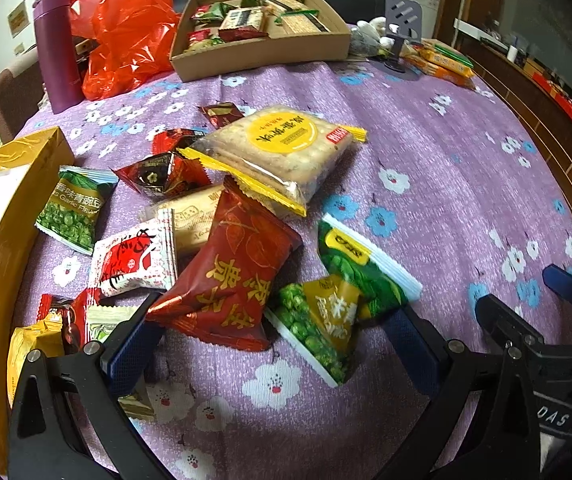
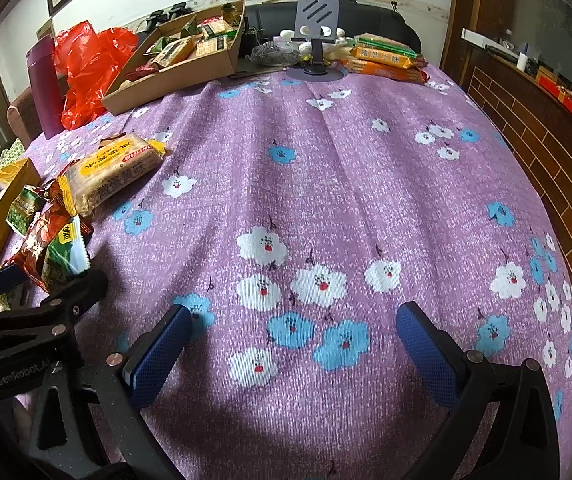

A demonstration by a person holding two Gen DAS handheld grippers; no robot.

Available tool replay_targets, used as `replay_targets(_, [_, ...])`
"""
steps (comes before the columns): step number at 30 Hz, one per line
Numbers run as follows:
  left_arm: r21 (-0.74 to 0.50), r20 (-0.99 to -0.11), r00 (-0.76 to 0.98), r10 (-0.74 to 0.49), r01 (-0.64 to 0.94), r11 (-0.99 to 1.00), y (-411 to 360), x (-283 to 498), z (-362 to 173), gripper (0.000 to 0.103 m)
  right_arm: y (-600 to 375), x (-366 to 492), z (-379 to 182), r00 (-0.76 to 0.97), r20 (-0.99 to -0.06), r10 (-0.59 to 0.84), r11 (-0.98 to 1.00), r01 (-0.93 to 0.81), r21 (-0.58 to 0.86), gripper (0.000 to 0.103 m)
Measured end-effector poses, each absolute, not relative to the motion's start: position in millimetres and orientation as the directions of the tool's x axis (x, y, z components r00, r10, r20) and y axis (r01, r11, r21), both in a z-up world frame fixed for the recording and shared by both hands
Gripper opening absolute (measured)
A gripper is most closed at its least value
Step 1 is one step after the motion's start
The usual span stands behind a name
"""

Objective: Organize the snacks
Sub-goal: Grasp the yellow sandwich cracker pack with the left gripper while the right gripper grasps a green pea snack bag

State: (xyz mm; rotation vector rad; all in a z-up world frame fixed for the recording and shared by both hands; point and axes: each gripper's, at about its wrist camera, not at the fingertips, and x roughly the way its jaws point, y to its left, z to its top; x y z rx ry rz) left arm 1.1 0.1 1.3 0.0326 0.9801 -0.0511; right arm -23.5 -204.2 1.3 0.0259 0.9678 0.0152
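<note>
A pile of snack packets lies on the purple flowered tablecloth (image 1: 425, 168). My left gripper (image 1: 274, 344) is open low over the near end of the pile. A red packet with gold characters (image 1: 230, 276) and a green pea packet (image 1: 317, 328) lie between its fingers, not pinched. Behind them are a second green packet (image 1: 361, 264), a large yellow-edged cracker pack (image 1: 282, 152), a white and red packet (image 1: 134, 260) and a garlic pea packet (image 1: 74, 208). My right gripper (image 2: 293, 356) hovers open over bare cloth, right of the pile (image 2: 58, 236). A cardboard tray (image 1: 254, 60) at the back holds several snacks.
An open yellow box (image 1: 14, 220) borders the pile on the left. A purple bottle (image 1: 56, 48) and a red plastic bag (image 1: 126, 32) stand back left. A grey phone stand (image 2: 315, 20) and orange biscuit packs (image 2: 385, 58) sit at the far edge. A wooden cabinet (image 2: 533, 128) runs along the right.
</note>
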Motion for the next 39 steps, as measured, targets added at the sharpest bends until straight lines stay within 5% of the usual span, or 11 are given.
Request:
replay_targets(17, [-0.013, -0.847, 0.518, -0.118, 0.202, 0.979, 0, -33, 5, 0.101, -204, -24, 2, 0.570, -0.821, 0.034, 0.999, -0.007, 0.037, 0.103])
replay_targets(21, [-0.096, -0.817, 0.532, -0.223, 0.255, 0.962, 0, -59, 20, 0.091, -206, -25, 2, 0.576, -0.816, 0.048, 0.998, -0.004, 0.056, 0.103])
replay_targets(27, [-0.200, -0.731, 0.578, -0.362, 0.327, 0.924, 20, -107, 56, 0.091, -209, -25, 3, 0.582, -0.811, 0.059, 0.997, 0.001, 0.073, 0.103])
replay_targets(33, [-0.146, -0.609, 0.740, -0.287, 0.251, 0.957, 70, -133, 107, 0.091, -208, -25, 2, 0.581, -0.813, 0.045, 0.998, 0.008, 0.061, 0.103])
replay_targets(39, [-0.039, -0.456, 0.886, -0.083, 0.074, 0.997, 143, -126, 193, 0.091, -203, -24, 1, 0.569, -0.822, 0.010, 1.000, 0.009, 0.018, 0.103])
